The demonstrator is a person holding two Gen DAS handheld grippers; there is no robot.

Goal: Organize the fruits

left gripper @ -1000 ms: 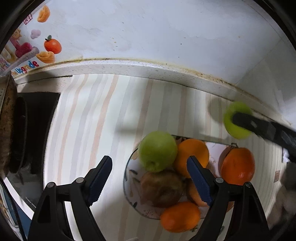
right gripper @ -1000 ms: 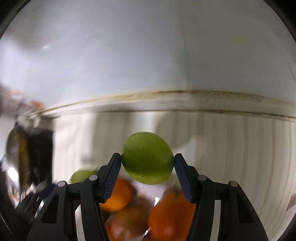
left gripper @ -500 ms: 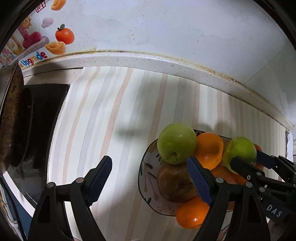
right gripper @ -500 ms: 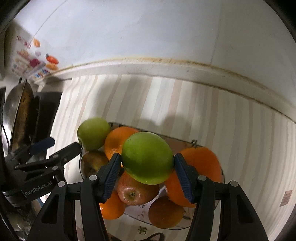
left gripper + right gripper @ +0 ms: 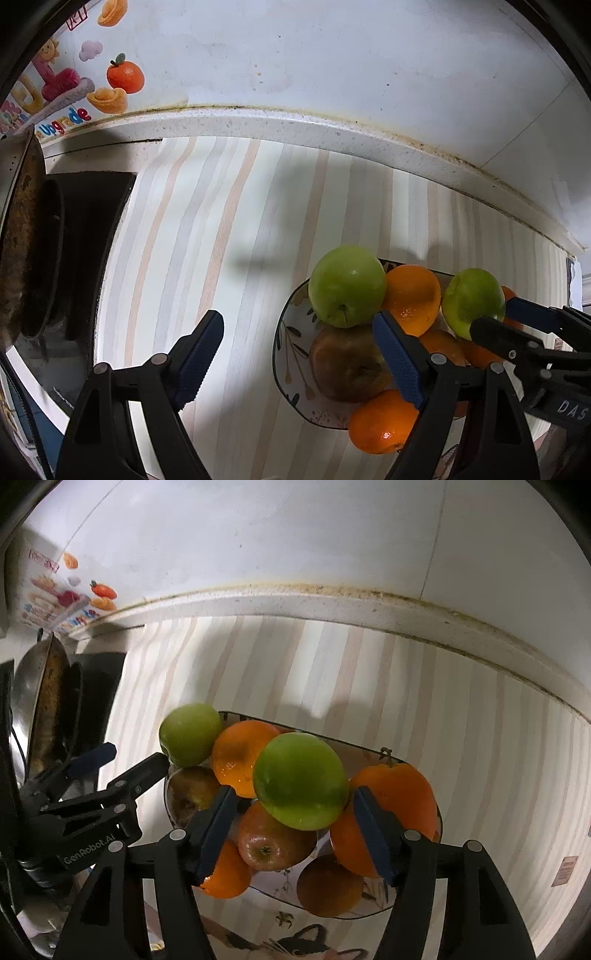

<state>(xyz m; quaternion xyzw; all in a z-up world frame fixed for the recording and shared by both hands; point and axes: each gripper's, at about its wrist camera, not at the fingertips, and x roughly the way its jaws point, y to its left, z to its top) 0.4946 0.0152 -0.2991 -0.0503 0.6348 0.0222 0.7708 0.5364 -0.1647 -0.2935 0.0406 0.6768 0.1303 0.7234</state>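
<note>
A patterned plate [image 5: 406, 904] holds a pile of oranges, a red apple [image 5: 269, 845], a brownish apple [image 5: 347, 365] and a green apple [image 5: 347, 286] at its left. A second green apple [image 5: 301, 779] rests on top of the pile between the fingers of my right gripper [image 5: 291, 794]. Those jaws are opening, and a gap shows beside the left pad. From the left wrist view this apple [image 5: 471, 299] sits at the right with the right gripper [image 5: 495, 314] around it. My left gripper [image 5: 297, 321] hangs open and empty over the plate's left edge [image 5: 284, 332].
A dark stove with a worn pan [image 5: 22, 229] stands at the left end of the striped counter mat [image 5: 221, 240]. A speckled ledge [image 5: 295, 122] and the white wall run along the back. Bare mat lies left of the plate.
My right gripper carried the green apple in from the right over the plate and onto the pile, and its jaws have since widened. The left gripper stays open.
</note>
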